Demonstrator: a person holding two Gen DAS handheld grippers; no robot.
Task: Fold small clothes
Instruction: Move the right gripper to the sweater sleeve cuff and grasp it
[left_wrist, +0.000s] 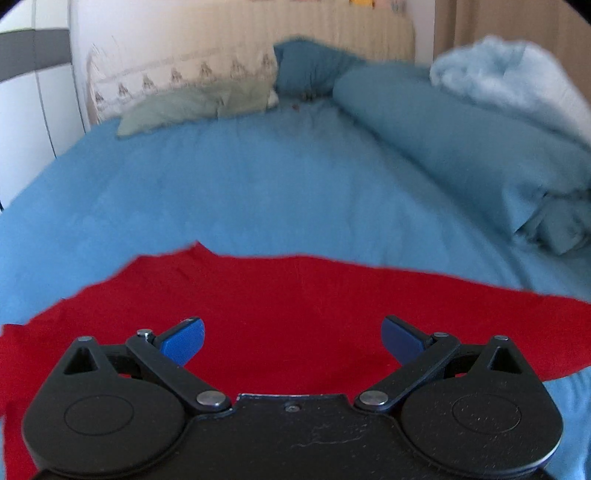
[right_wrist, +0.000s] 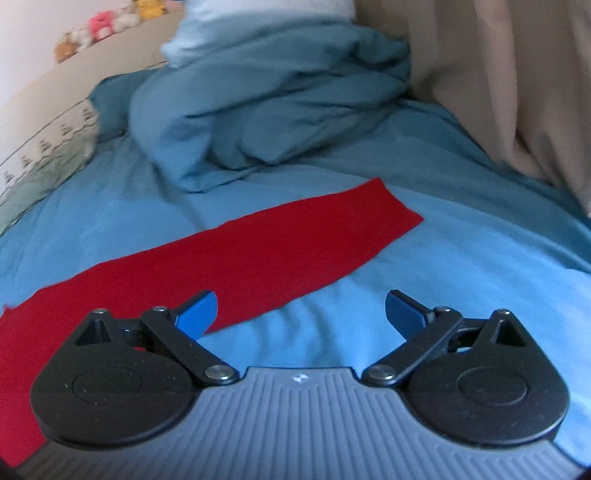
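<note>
One red garment (left_wrist: 295, 306), spread flat on the blue bedsheet (left_wrist: 258, 192). In the left wrist view it fills the lower half from 8 to 4 o'clock, its far edge running across the middle. In the right wrist view it lies as a long band from 8 o'clock up to a squared end near 1 o'clock (right_wrist: 258, 251).

Two grippers, each with two blue-tipped fingers on black linkages.
- Left gripper (left_wrist: 293, 338): jaws spread wide, nothing between them; it hangs over the red cloth. Whether the tips touch the fabric cannot be told.
- Right gripper (right_wrist: 301, 314): jaws spread wide, empty. Its left finger (right_wrist: 197, 312) lies over the garment's near edge; its right finger (right_wrist: 404, 314) is over bare sheet.

One rolled blue duvet (left_wrist: 461, 136), at 2 o'clock in the left view and 12 o'clock in the right view. One pale fluffy blanket (left_wrist: 509, 77) above it, at 1 o'clock.

Two pillows at 11 to 12 o'clock in the left view: one pale patterned pillow (left_wrist: 184, 92) and one dark blue pillow (left_wrist: 310, 70) just beside it.

One beige curtain (right_wrist: 498, 74) at 2 o'clock in the right view.

A row of plush toys (right_wrist: 107, 26) at 11 o'clock, blurred; count uncertain.

Markings: one small white emblem (right_wrist: 297, 378) on the right gripper's ribbed grey body; no legible writing.
</note>
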